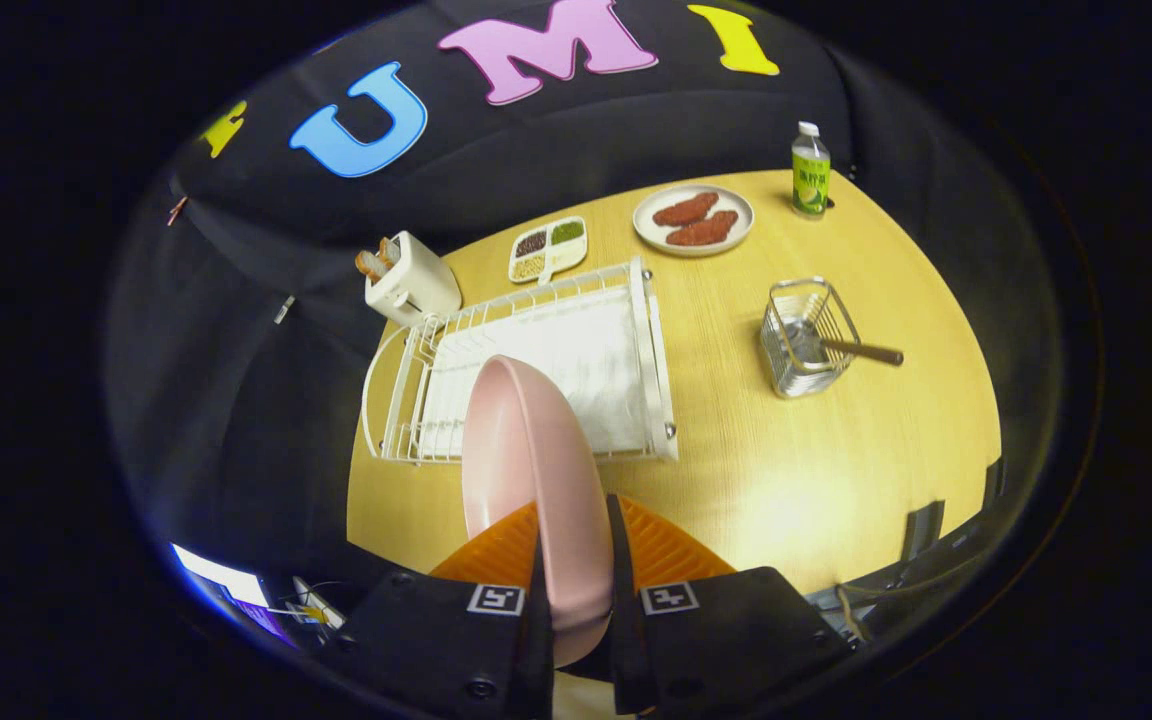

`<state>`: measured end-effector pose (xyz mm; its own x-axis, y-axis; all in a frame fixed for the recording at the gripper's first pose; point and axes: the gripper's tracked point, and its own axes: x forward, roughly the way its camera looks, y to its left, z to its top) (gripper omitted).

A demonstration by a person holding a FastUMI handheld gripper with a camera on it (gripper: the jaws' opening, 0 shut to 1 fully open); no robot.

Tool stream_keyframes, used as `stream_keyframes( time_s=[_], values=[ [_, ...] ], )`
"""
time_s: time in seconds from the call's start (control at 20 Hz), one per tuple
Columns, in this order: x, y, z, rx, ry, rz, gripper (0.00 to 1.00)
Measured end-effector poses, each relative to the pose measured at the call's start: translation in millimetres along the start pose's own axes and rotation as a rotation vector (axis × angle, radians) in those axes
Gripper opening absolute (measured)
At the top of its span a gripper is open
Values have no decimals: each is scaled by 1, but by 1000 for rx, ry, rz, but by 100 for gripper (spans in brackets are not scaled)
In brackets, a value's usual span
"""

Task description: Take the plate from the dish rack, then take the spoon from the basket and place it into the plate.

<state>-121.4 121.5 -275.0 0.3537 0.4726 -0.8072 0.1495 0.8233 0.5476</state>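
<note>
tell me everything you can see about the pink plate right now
The pink plate is smooth, matte and plastic-looking, with a raised rim. It stands on edge, clamped between the fingers of the gripper, which press on both faces. It is lifted out in front of the white wire dish rack, over the wooden table. Nothing lies in it; its lower edge is hidden between the fingers.

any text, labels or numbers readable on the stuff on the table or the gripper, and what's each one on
No text here can be read.
Bottle: green label with print, too small and blurred to read.
Gripper: two square black-and-white markers, patterns only, no words or numbers.
Pink plate, clamped between the jaws: no text.
Rack, basket, spoon, toaster, divided dish, food plate: no markings visible.
</note>
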Motion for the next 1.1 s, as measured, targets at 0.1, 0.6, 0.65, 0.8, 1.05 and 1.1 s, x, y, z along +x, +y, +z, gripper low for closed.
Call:
stream_keyframes(
  time_s=[0.1, 0.6, 0.65, 0.8, 1.05, 1.1],
  values=[
    [8, -4, -29, 37, 41, 28, 27],
    [86, -43, -97, 235, 140, 77, 27],
    [92, -39, -99, 251, 148, 100, 27],
    [106, -36, -100, 265, 160, 115, 27],
    [126, -31, -102, 274, 165, 125, 28],
    [128, -32, -101, 276, 161, 122, 29]
  ],
)
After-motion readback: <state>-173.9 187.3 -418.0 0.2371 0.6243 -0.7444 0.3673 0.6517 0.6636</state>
